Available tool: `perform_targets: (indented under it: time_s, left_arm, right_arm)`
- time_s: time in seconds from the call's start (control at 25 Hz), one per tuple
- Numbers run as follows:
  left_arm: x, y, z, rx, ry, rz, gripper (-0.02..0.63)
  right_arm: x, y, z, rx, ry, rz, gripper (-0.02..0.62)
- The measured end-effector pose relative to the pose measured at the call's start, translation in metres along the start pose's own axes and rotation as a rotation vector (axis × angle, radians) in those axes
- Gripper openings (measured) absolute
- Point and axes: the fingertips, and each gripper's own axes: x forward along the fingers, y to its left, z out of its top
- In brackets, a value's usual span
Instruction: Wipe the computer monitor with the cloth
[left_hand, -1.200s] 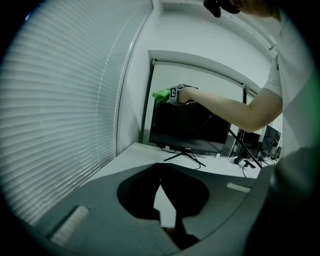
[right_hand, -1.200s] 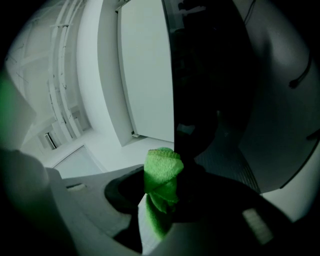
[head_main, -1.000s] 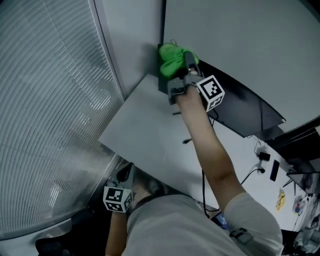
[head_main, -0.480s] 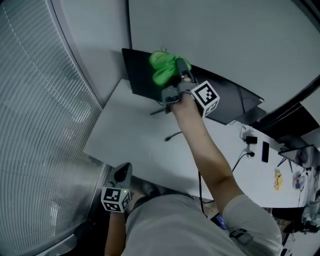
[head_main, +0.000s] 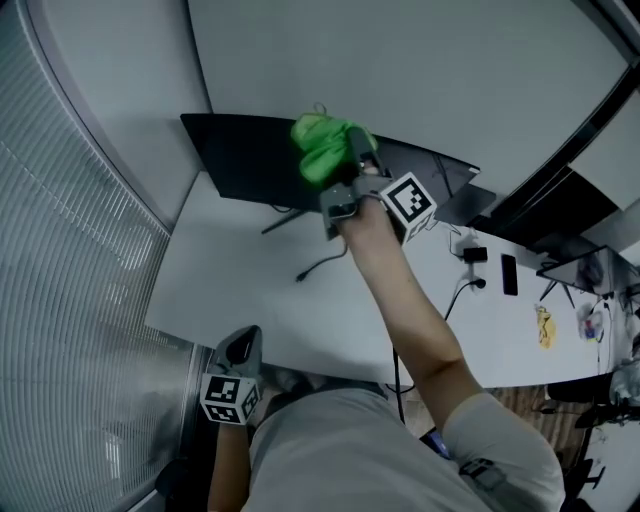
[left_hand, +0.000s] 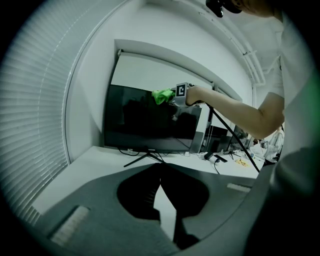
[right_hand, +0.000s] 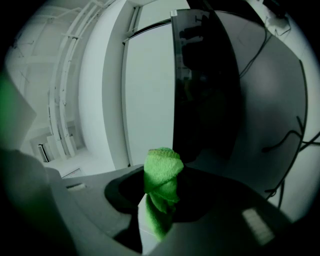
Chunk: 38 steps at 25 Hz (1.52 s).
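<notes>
1. Jaws of the grey left gripper (head_main: 240, 350) (left_hand: 160, 170) are pressed together at the tips, with nothing between them. It hangs low beside the person's body, at the near edge of the flat white desk (head_main: 230, 285) (left_hand: 100, 160).
2. On the desk top a thin black cable (head_main: 322, 266) lies loose, not far from the monitor's stand.
3. The person's bare right arm reaches forward over the desk and holds the grey right gripper (head_main: 345, 170) (left_hand: 176, 95) (right_hand: 159, 202) high, with its marker cube turned upward.
4. The jaws of this gripper are clamped on a bright green fluffy cloth (head_main: 322, 145) (left_hand: 161, 95) (right_hand: 162, 175). A bunch of the cloth stands out beyond the tips.
5. The cloth is at the upper edge of the wide black computer monitor (head_main: 245, 160) (left_hand: 145, 125) (right_hand: 205, 85), near the middle of its width. It seems to lie against the screen, but the contact itself is not clearly visible.
6. The monitor stands on thin black legs (head_main: 283, 217) (left_hand: 145, 156) at the far part of the desk. Its screen is dark.
7. Behind the monitor is a pale plain wall (head_main: 400, 70), and on the left side are grey window blinds (head_main: 70, 250) (left_hand: 35, 110).
</notes>
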Motion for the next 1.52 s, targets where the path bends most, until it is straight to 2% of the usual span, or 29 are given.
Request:
perform_targets:
  time_s: [0.2,0.88,1.52]
  left_arm:
    - [0.001,-0.004,0.01,0.02,0.006,-0.055,0.009]
    - [0.076,-0.095,0.018,0.057,0.046,-0.215,0.009]
    - [0.148,-0.177,0.039,0.107,0.087,-0.382,0.009]
  right_arm:
    - [-0.014,0.011,0.018,-0.004,-0.047,-0.019,0.127]
    - [-0.093,0.006,0.161,0.003,-0.182,-0.069,0.127]
    - [-0.165,-0.015,0.261,-0.009,-0.269,-0.137,0.127]
